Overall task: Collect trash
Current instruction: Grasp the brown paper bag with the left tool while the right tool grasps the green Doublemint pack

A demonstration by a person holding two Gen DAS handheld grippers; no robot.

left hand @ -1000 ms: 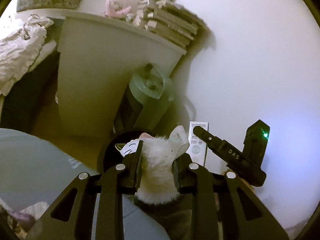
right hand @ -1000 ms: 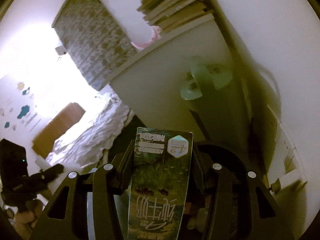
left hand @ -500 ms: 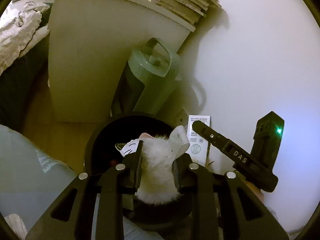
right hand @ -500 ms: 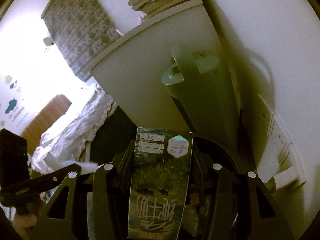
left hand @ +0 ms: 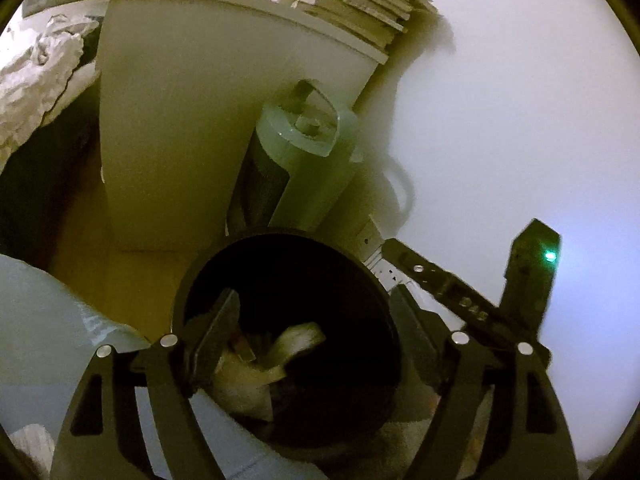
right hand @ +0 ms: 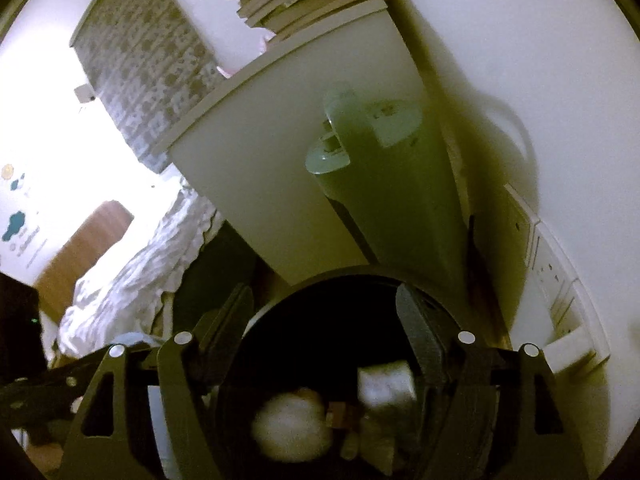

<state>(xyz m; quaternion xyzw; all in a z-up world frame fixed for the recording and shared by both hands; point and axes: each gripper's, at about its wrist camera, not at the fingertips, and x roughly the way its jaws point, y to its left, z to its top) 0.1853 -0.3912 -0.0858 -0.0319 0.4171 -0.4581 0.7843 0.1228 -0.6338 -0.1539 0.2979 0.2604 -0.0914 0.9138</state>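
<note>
A round black trash bin (left hand: 384,292) stands on the floor by the wall, right under both grippers. My left gripper (left hand: 312,320) is open and empty over its mouth; the white furry item (left hand: 296,340) is inside the bin, blurred. My right gripper (right hand: 324,316) is open and empty over the same bin (right hand: 280,316). Inside it I see a blurred white lump (right hand: 292,424) and a pale carton-like shape (right hand: 386,384). The right gripper also shows in the left wrist view (left hand: 452,284), at the bin's right.
A pale green cylindrical appliance (left hand: 304,172) stands just behind the bin, against a white cabinet (left hand: 180,120) topped with stacked books (left hand: 352,4). A wall socket strip (right hand: 556,276) is at right. A bed with white bedding (right hand: 132,272) lies at left.
Both grippers opened over the bin. The furry item left the left gripper and the milk carton left the right gripper; both dropped into the bin.
</note>
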